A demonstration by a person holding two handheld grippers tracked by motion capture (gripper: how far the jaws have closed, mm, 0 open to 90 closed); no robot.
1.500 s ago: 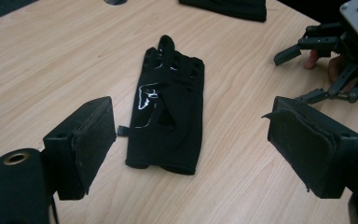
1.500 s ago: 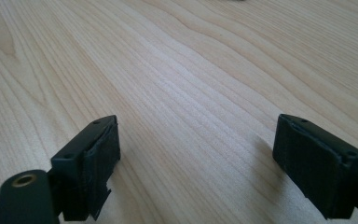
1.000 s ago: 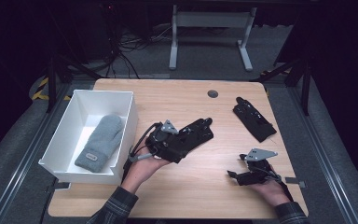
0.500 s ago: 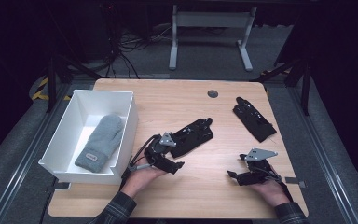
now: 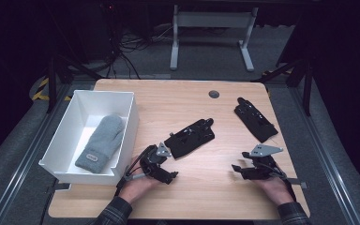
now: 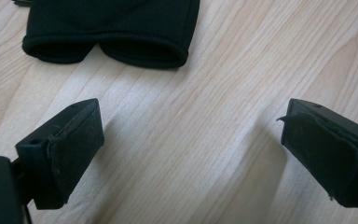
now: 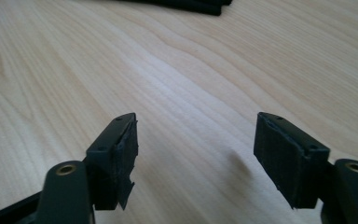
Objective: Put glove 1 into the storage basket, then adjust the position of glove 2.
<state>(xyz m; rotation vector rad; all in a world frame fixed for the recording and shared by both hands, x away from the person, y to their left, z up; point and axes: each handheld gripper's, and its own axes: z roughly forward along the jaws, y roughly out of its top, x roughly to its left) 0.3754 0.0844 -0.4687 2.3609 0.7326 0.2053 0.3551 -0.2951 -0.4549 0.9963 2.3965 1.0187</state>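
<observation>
A black glove [image 5: 190, 137] lies flat mid-table, and its cuff [image 6: 107, 32] shows just ahead of my left gripper [image 6: 191, 140]. That gripper [image 5: 161, 168] sits low over the wood near the front, a little short of the cuff. Its jaws have just been opening and stand wide with nothing between them. My right gripper [image 5: 240, 169] rests near the front right. Its jaws [image 7: 196, 149] have just been closing somewhat over bare wood, still apart and holding nothing. A second black glove [image 5: 255, 119] lies at the back right. A grey mitten [image 5: 101, 143] lies in the white bin [image 5: 126, 117].
The white bin stands at the table's left edge, close to my left hand. A round cable hole [image 5: 213, 94] sits near the far edge. Bare wood [image 5: 206, 183] stretches between the two grippers along the front. Dark floor and a desk frame lie beyond the table.
My left gripper has drawn back from the middle glove toward the front edge and sunk to the wood. The right hand has stayed in place.
</observation>
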